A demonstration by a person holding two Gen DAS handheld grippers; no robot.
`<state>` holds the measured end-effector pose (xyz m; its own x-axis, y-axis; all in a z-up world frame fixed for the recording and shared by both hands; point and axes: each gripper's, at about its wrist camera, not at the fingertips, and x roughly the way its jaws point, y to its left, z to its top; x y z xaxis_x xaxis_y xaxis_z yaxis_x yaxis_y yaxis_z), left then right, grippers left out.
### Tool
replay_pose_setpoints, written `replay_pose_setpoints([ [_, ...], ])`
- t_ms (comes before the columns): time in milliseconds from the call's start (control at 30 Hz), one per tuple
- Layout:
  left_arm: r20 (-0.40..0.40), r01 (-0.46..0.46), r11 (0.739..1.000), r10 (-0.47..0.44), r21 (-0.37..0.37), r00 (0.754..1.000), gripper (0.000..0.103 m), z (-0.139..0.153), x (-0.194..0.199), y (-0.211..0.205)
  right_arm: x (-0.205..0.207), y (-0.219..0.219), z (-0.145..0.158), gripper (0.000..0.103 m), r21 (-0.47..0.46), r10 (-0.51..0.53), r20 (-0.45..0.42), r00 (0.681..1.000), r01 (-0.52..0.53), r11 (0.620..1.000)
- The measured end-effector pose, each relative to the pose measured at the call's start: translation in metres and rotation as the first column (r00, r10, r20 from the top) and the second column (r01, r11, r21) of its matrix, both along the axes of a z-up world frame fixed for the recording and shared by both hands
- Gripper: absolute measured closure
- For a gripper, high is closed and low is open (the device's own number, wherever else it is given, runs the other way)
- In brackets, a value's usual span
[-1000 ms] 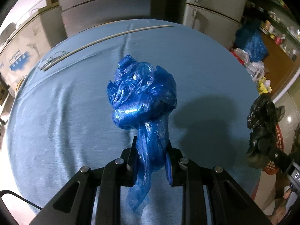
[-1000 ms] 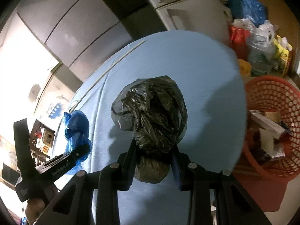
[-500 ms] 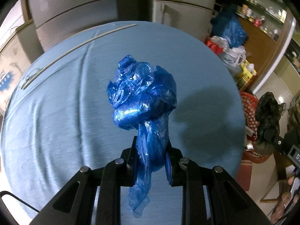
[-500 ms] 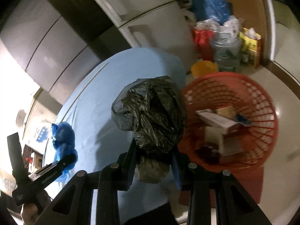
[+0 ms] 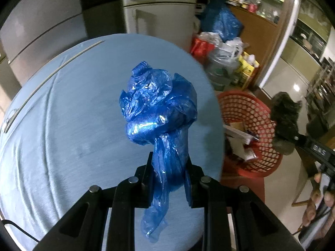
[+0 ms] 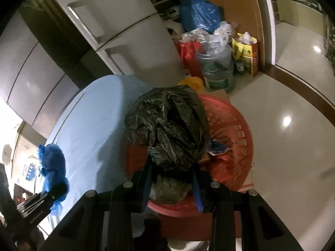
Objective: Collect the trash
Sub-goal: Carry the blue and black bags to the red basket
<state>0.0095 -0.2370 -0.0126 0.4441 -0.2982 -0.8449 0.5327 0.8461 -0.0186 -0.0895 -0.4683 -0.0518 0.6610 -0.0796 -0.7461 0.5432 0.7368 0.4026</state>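
**Two knotted bags carried in two grippers, one over the table and one over the basket**

Left gripper (image 5: pixel 167 165): its jaws are pressed together on the twisted neck of one blue plastic bag (image 5: pixel 159 108). The knotted bulk of the bag stands just beyond the fingertips, and a loose tail hangs below them. Bag and gripper are above the round table with its pale blue cloth (image 5: pixel 62 113), near the table's right-hand edge.

Right gripper (image 6: pixel 171 173): its jaws pinch one crumpled black plastic bag (image 6: pixel 167 125), partly spread around the lower lump of the bag; most of the bag bulges past the fingertips. It hangs over one red mesh basket (image 6: pixel 234 129) that stands on the tiled floor beside the table. The basket holds cartons and wrappers; their number cannot be told.

Counted: two grippers, two held bags (one blue, one black), one basket, one table. In the left view the right gripper appears at the right edge with a hand (image 5: pixel 318 205) on its handle. A thin pale rod (image 5: pixel 56 71) lies along the far side of the cloth.
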Motion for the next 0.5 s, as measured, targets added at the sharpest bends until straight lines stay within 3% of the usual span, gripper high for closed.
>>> replay_pose_setpoints([
  [500, 0.007, 0.129, 0.991, -0.129, 0.026, 0.992, 0.079, 0.000, -0.018, -0.055, 0.007, -0.035, -0.030, 0.067, 0.017, -0.018, -0.075, 0.997, 0.020, 1.000],
])
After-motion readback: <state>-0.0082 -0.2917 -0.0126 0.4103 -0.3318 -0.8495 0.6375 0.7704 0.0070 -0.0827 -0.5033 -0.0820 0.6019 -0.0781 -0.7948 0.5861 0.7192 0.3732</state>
